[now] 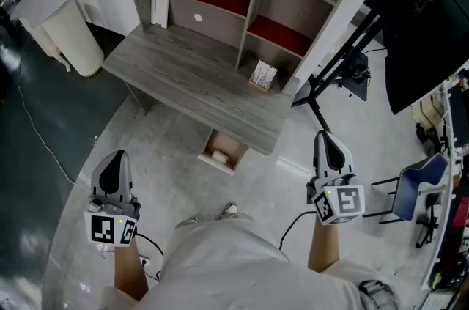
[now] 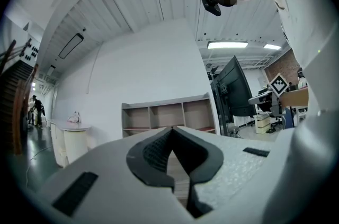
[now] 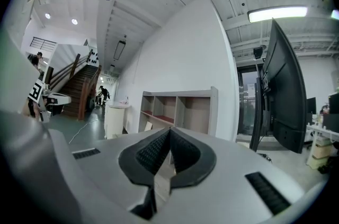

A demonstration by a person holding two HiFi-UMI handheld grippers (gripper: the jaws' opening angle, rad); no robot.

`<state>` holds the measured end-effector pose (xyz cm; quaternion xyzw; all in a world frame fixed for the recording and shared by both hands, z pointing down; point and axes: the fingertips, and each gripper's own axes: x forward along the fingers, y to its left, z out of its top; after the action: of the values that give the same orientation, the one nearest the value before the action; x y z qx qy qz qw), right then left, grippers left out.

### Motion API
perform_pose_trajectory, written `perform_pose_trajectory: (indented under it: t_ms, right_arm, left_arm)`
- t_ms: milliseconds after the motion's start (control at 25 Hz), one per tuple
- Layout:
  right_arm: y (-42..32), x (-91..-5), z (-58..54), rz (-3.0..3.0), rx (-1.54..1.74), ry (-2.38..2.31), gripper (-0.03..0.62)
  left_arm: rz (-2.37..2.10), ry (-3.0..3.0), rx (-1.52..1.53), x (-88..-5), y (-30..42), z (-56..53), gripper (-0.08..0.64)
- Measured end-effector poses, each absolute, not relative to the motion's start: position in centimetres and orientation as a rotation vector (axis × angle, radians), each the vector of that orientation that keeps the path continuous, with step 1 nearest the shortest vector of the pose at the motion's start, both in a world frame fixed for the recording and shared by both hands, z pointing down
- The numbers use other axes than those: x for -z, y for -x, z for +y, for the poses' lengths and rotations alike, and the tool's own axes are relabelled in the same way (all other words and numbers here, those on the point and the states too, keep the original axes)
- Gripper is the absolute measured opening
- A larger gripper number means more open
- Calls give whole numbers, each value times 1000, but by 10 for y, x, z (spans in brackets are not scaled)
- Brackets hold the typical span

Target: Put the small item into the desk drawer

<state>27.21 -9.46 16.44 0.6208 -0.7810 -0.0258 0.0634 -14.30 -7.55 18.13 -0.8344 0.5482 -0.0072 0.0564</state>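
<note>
A grey wooden desk [image 1: 192, 85] with a shelf unit stands ahead of me. Below its front edge a small drawer [image 1: 222, 152] stands pulled out, with a pale small item [image 1: 218, 155] lying in it. A small printed box [image 1: 263, 75] leans in the lower right shelf bay. My left gripper [image 1: 118, 155] is held low at the left, well short of the desk, shut and empty. My right gripper [image 1: 323, 135] is at the right, also shut with nothing between its pads. Both gripper views show closed pads [image 2: 172, 131] [image 3: 169, 132] pointing level at the shelf unit [image 2: 167, 117] [image 3: 177, 109].
A white bin [image 1: 64, 24] stands left of the desk. A black stand [image 1: 343, 61] and a large dark screen [image 1: 429, 15] are at the right, with a blue chair [image 1: 416, 187] beyond. A cable [image 1: 40, 140] runs across the floor at the left.
</note>
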Motion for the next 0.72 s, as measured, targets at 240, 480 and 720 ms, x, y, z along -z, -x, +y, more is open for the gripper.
perform_pose_trajectory:
  t_ms: [240,480,720]
  right_arm:
    - [-260,-170,-95,-2364,71,-1850,-3]
    - [-258,-168,-92,-2363,62,-1865,-3]
    - [-255,-166,-85,-2358,82,-1854,-3]
  left_arm:
    - [1653,2535,22,-183,148,-75,7]
    - [1648,2536,24,-181,150,-72,7]
    - [1653,2540,13,-180,154,-67,7]
